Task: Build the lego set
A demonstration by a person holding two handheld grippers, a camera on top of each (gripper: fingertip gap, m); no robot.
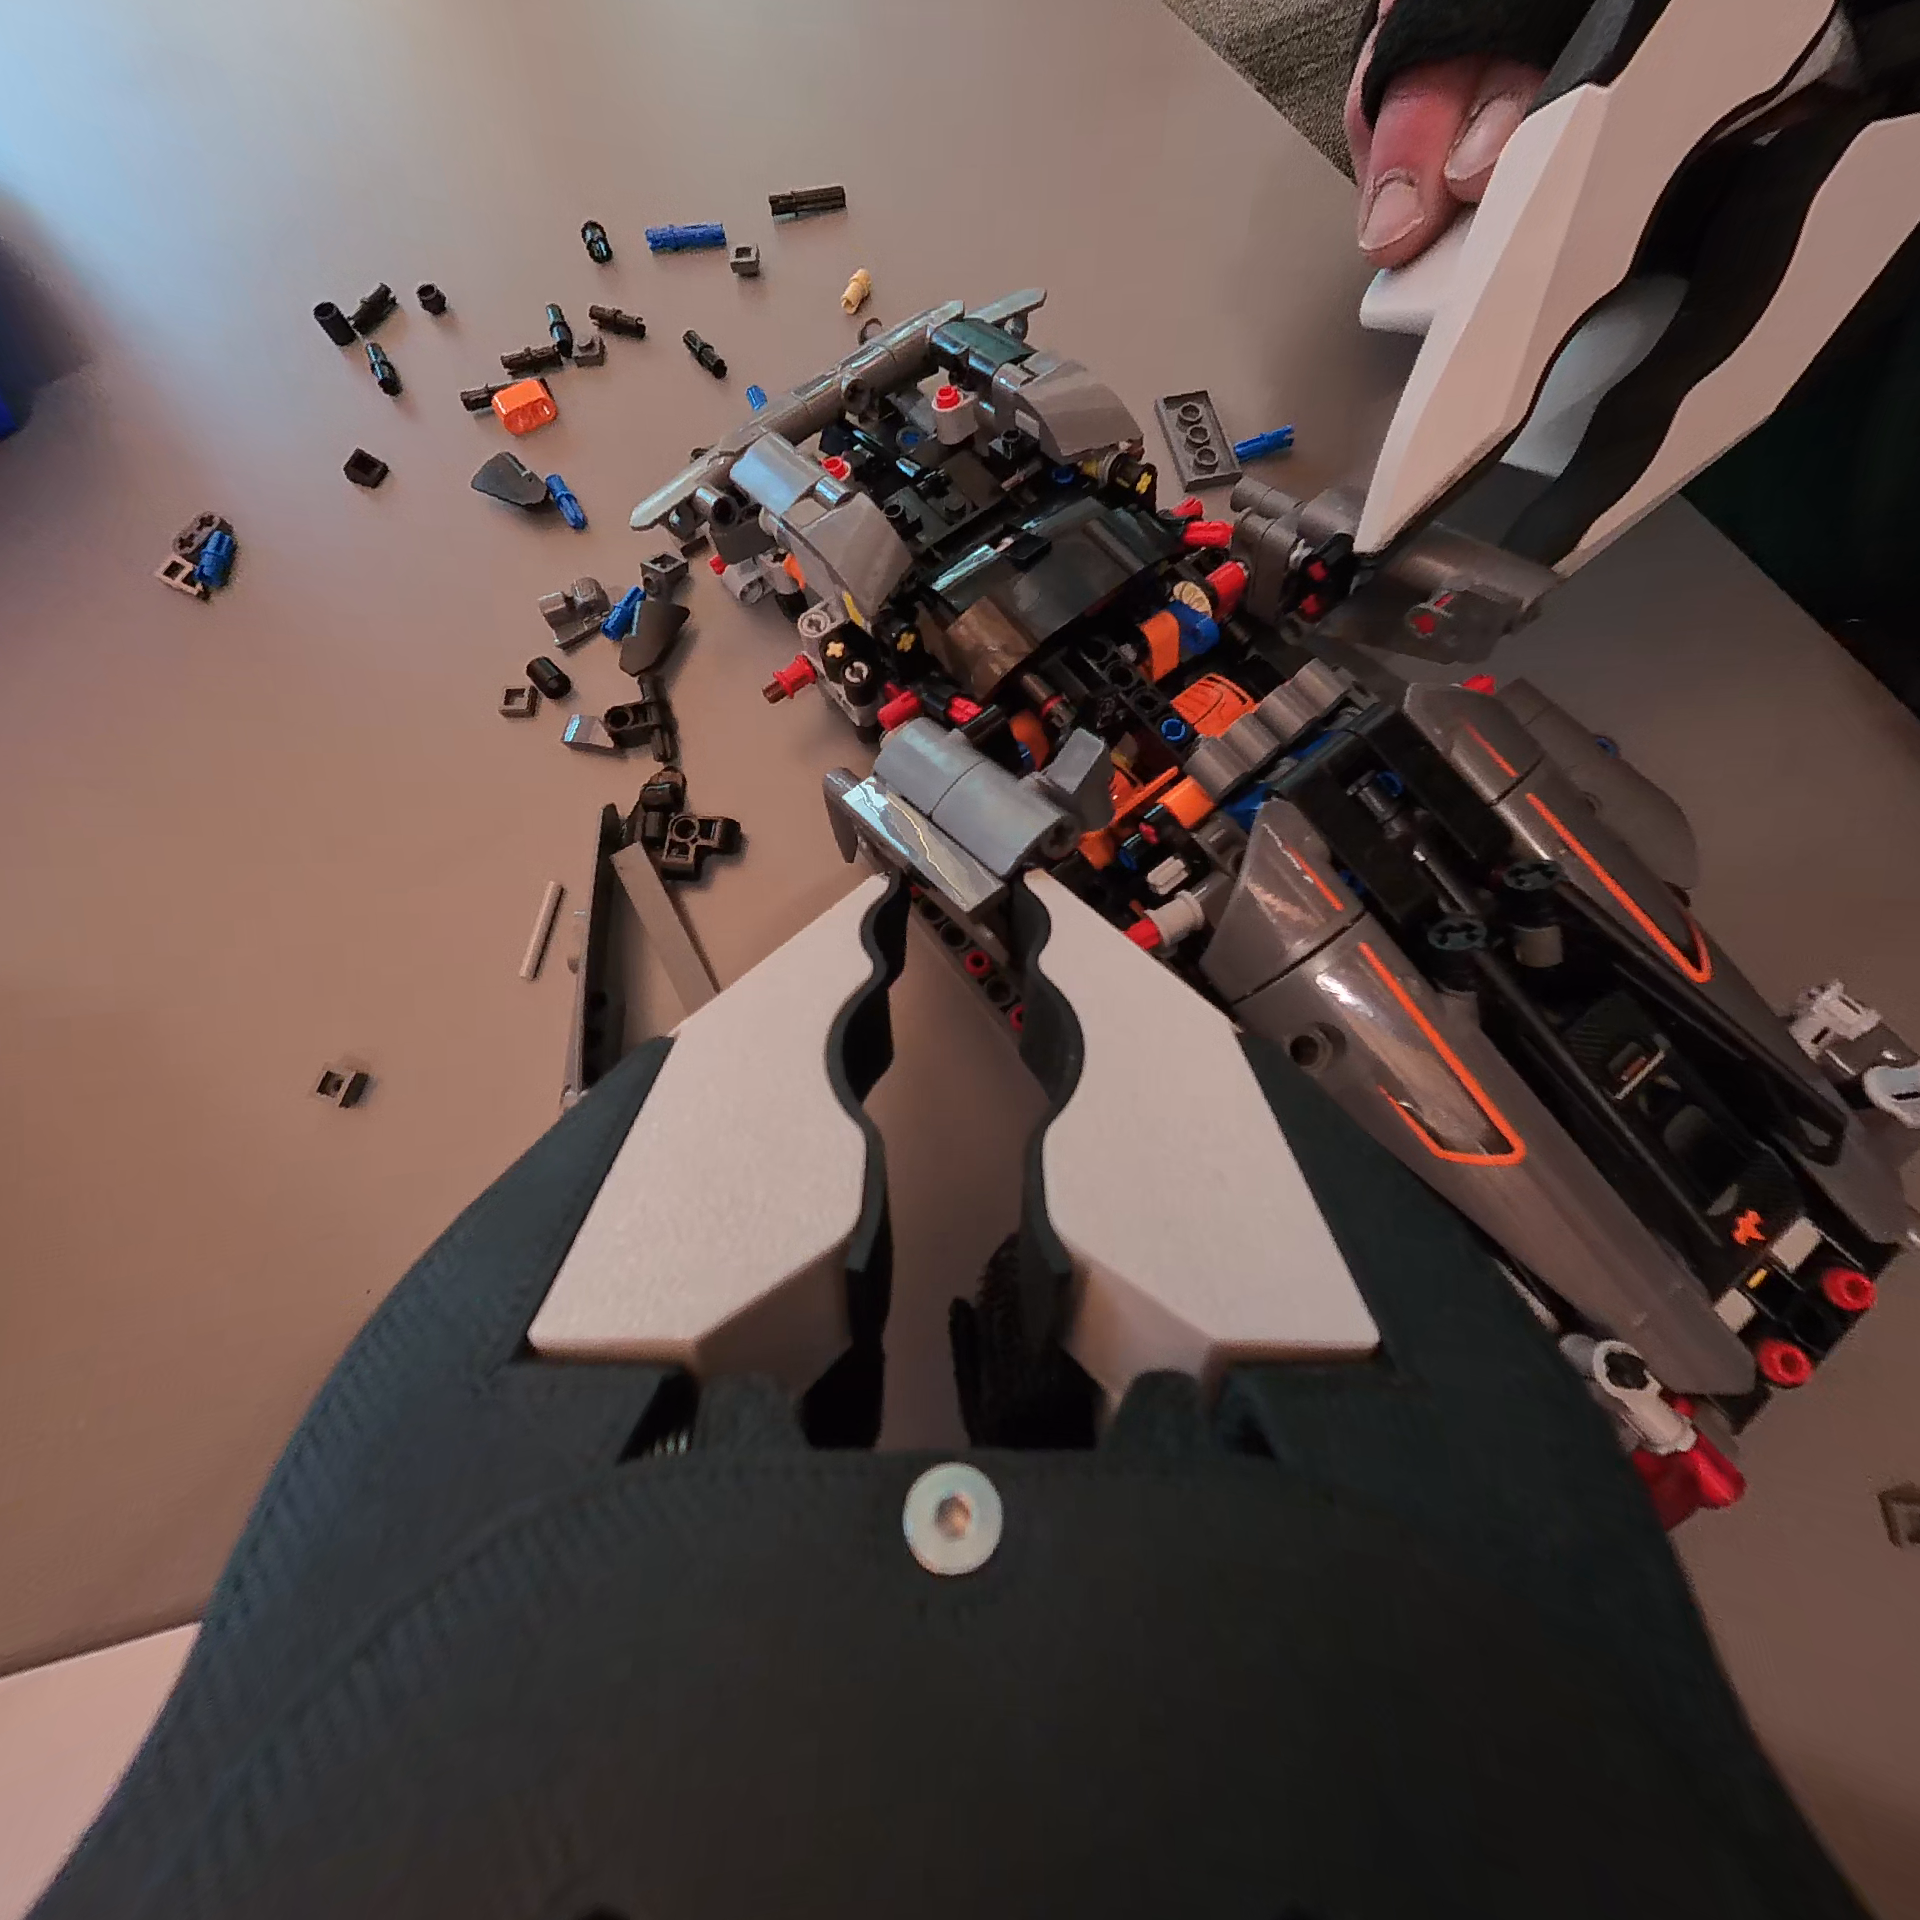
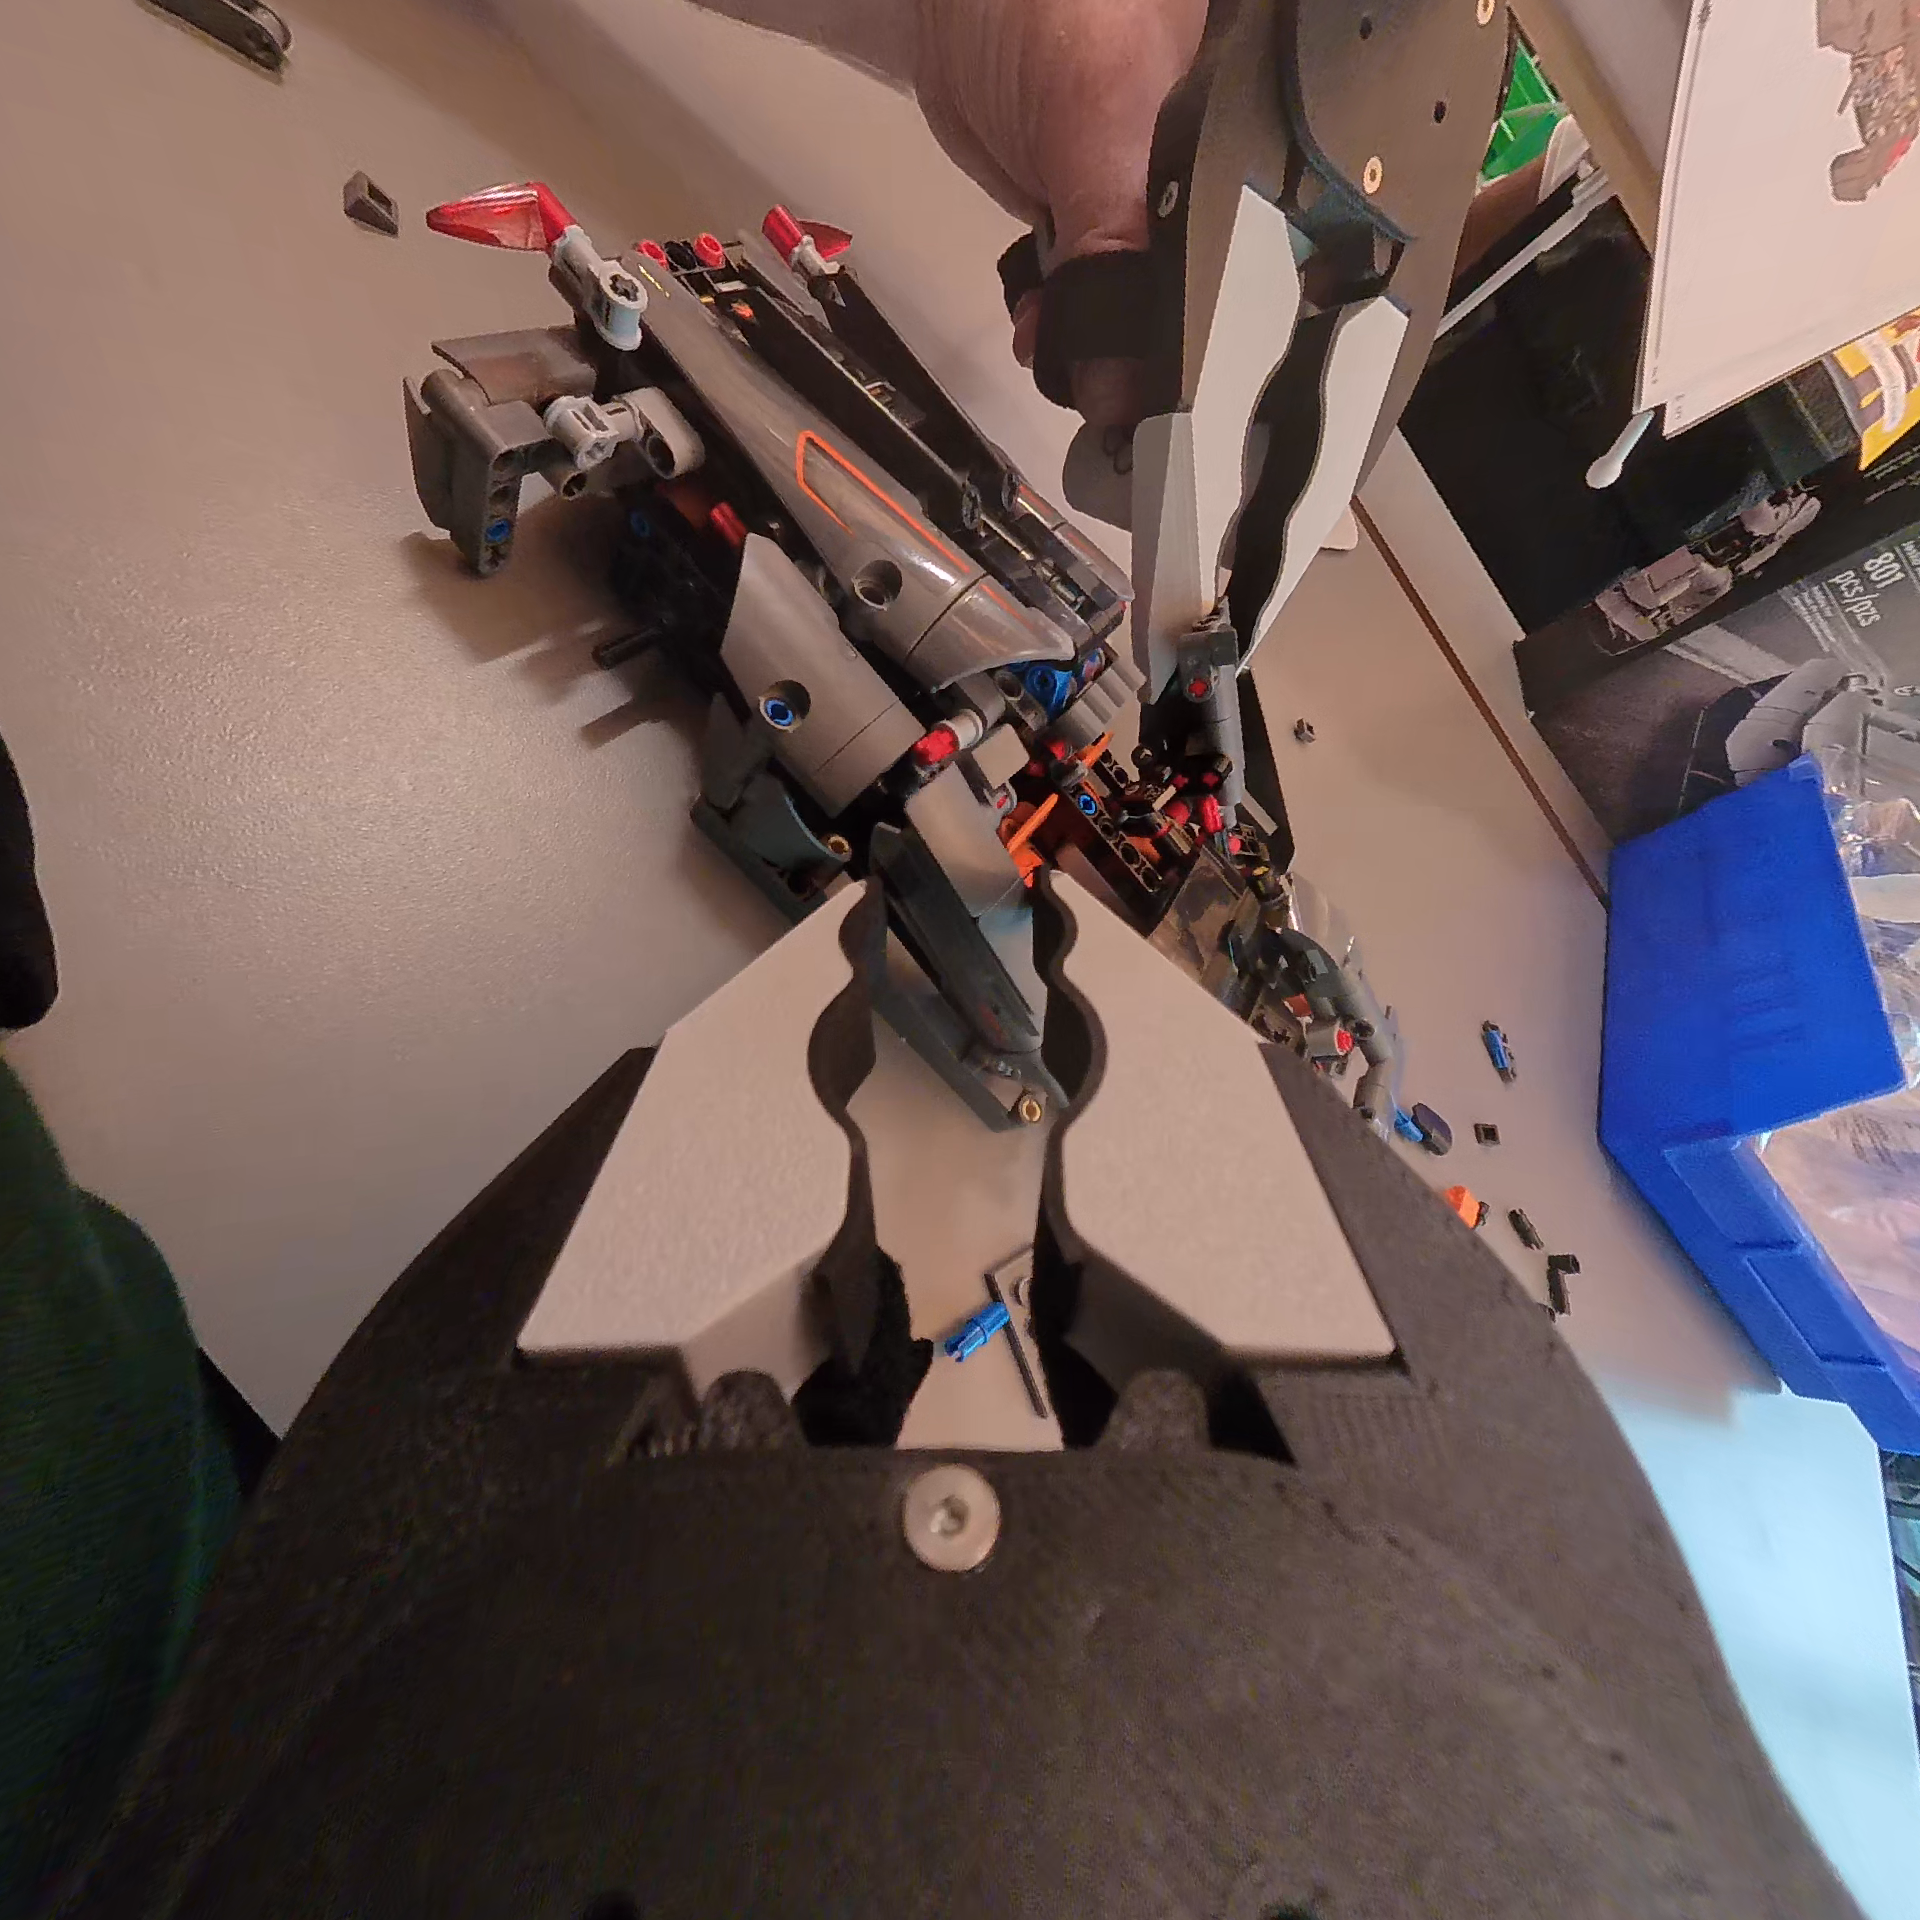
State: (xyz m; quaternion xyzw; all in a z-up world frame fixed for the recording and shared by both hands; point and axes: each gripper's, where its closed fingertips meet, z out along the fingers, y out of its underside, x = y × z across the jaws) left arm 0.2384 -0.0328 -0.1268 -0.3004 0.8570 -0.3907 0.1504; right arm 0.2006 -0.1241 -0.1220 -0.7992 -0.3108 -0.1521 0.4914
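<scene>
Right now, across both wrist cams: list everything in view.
Lego car: one, grey, black and orange, mid-table.
Near-side panel: one, grey, on the car, in the left gripper.
Far-side panel: one, grey, in the right gripper.
Loose pieces: many, black, blue and grey, scattered beside the car.
Orange piece: one, among them.
Bin: one, blue, at the table edge.
Box: one, dark, behind the bin.
Booklet: one, white, above the box.
Table: beige.
Left gripper, right gripper: both clamped.
Hand: on the right gripper.

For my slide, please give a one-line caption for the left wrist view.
Left claw grips a grey side panel of the lego car; right claw holds another grey assembly.
</scene>
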